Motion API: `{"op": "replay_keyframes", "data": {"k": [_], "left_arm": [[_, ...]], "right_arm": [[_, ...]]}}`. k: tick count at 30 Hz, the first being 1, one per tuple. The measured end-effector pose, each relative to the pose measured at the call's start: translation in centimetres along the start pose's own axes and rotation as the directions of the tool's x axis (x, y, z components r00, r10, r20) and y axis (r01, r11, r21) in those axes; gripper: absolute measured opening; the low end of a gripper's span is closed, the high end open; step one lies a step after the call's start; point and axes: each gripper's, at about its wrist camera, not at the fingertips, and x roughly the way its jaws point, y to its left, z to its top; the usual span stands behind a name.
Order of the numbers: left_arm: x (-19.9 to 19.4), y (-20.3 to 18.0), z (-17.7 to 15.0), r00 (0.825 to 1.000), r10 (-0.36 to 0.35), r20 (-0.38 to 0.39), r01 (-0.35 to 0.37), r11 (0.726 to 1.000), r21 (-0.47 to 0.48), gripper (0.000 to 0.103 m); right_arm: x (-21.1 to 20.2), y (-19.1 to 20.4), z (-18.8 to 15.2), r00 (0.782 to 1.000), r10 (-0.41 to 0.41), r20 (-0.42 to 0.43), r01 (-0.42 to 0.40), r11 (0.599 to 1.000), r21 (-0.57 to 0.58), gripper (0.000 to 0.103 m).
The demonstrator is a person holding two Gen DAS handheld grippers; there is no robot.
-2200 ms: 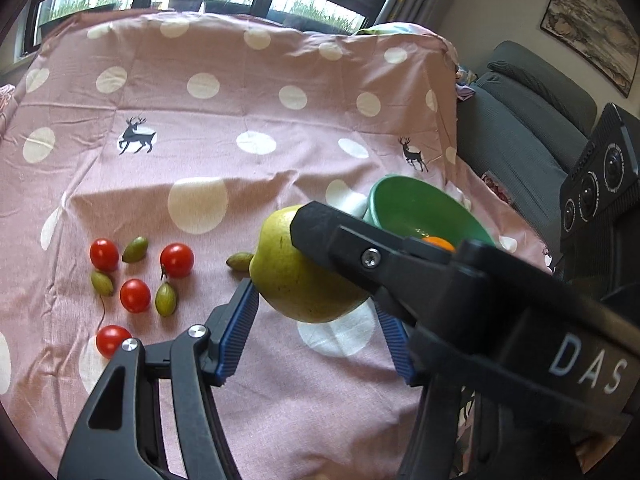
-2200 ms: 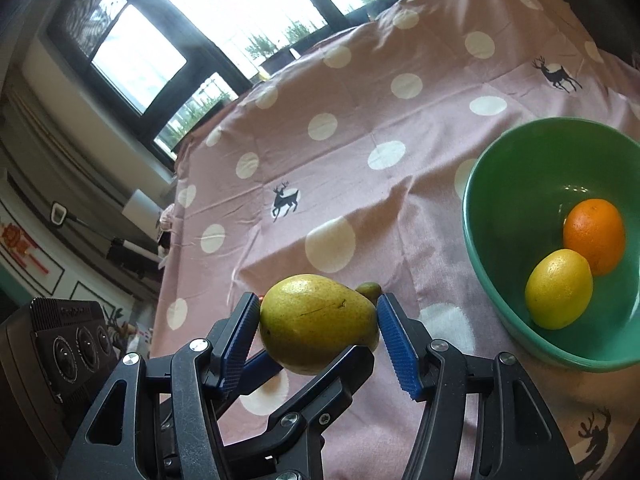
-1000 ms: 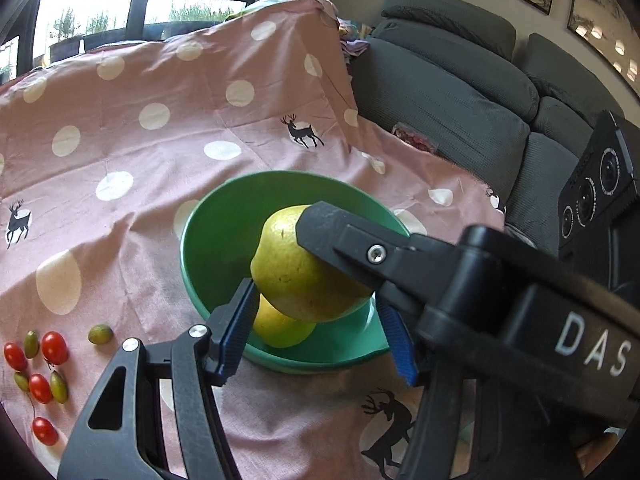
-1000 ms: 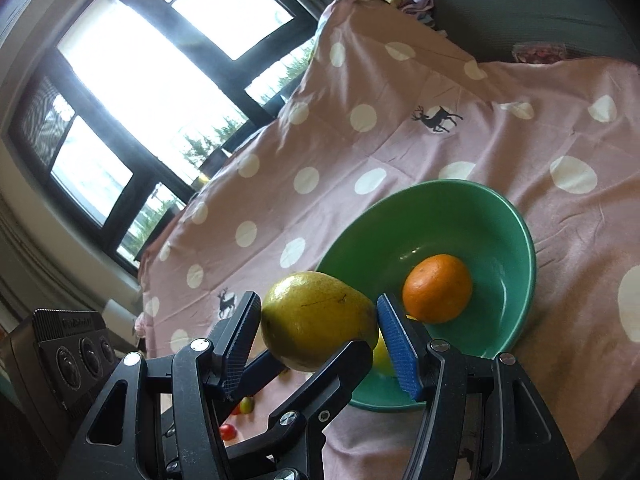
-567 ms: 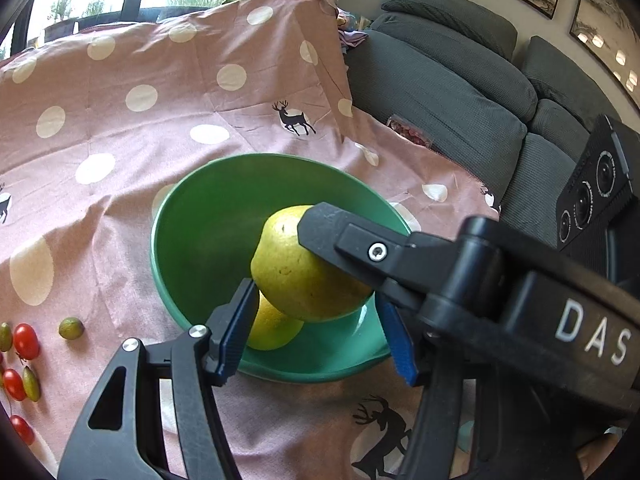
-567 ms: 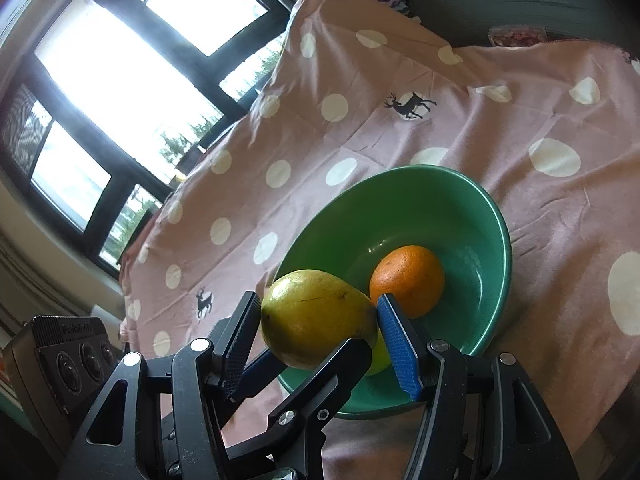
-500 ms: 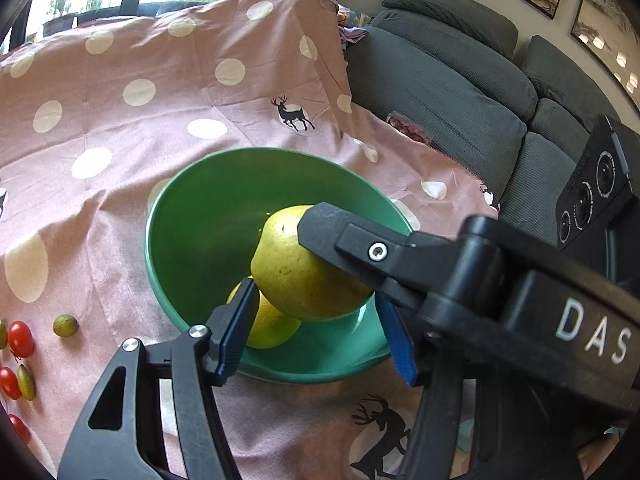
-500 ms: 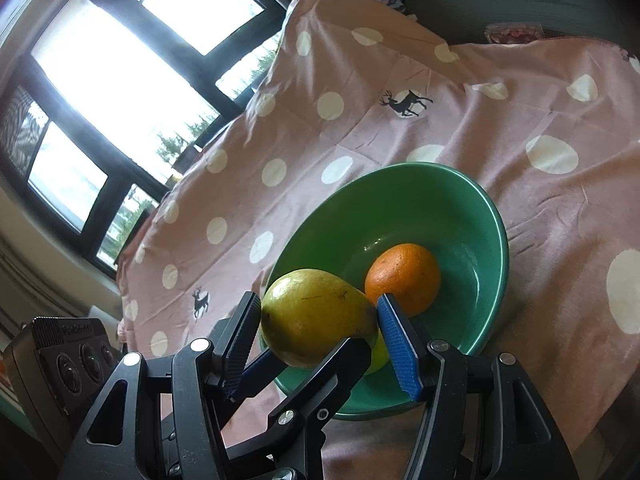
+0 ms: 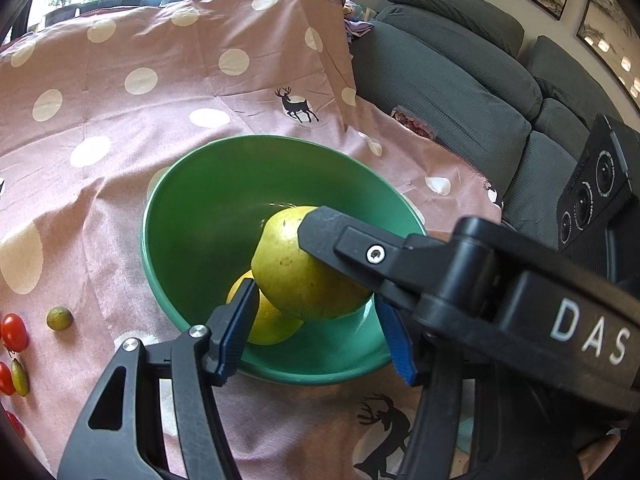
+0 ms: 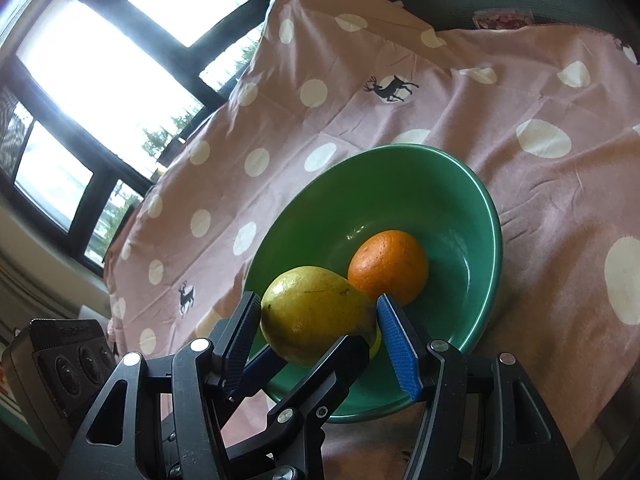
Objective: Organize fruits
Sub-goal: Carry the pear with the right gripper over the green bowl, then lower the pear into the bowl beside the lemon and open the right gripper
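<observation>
A yellow-green pear (image 9: 296, 268) (image 10: 316, 312) hangs over the near side of the green bowl (image 9: 168, 184) (image 10: 492, 216). Both grippers hold it crosswise. My left gripper (image 9: 316, 310) has its blue pads on the pear's sides. My right gripper (image 10: 318, 308) also presses it from both sides, and one of its black fingers (image 9: 360, 248) lies across the pear in the left wrist view. Under the pear in the bowl lies a lemon (image 9: 268, 324), with an orange (image 10: 388, 268) beside it.
The bowl stands on a pink dotted cloth (image 9: 120, 128). Cherry tomatoes (image 9: 14, 332) and small green fruits (image 9: 59, 318) lie on the cloth left of the bowl. A grey sofa (image 9: 460, 80) runs along the cloth's right edge. Windows (image 10: 100, 80) are behind.
Both grippers carried the pear from above the cloth near the small fruits to above the bowl. Over the last half second the bowl has drawn a little nearer under the pear.
</observation>
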Motion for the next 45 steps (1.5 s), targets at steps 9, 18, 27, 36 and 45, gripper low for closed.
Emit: {"op": "replay_keyframes", "data": {"k": [9, 18, 27, 36, 45], "left_arm": [[0.0, 0.2, -0.1, 1.000, 0.005, 0.006, -0.005, 1.000, -0.001, 0.054], [-0.3, 0.1, -0.3, 0.999, 0.033, 0.009, -0.033, 0.999, -0.009, 0.049], [-1.4, 0.4, -0.5, 0.996, 0.086, 0.023, -0.086, 0.996, 0.008, 0.051], [-4.9, 1.7, -0.9, 0.992, 0.113, 0.063, -0.111, 0.993, -0.039, 0.058], [-10.2, 5.3, -1.8, 0.939, 0.326, 0.107, -0.307, 0.938, -0.163, 0.059]], "right_arm": [[0.2, -0.1, -0.2, 1.000, -0.016, -0.006, 0.016, 1.000, 0.000, 0.064], [0.3, 0.4, -0.4, 0.998, -0.070, 0.004, 0.070, 0.997, -0.013, 0.064], [0.4, 0.9, -0.5, 0.992, -0.125, 0.015, 0.125, 0.992, -0.029, 0.064], [0.3, 1.1, -0.6, 0.978, -0.207, 0.040, 0.208, 0.978, -0.029, 0.064], [-0.7, 2.1, -0.8, 0.955, -0.280, 0.099, 0.286, 0.957, -0.052, 0.064]]}}
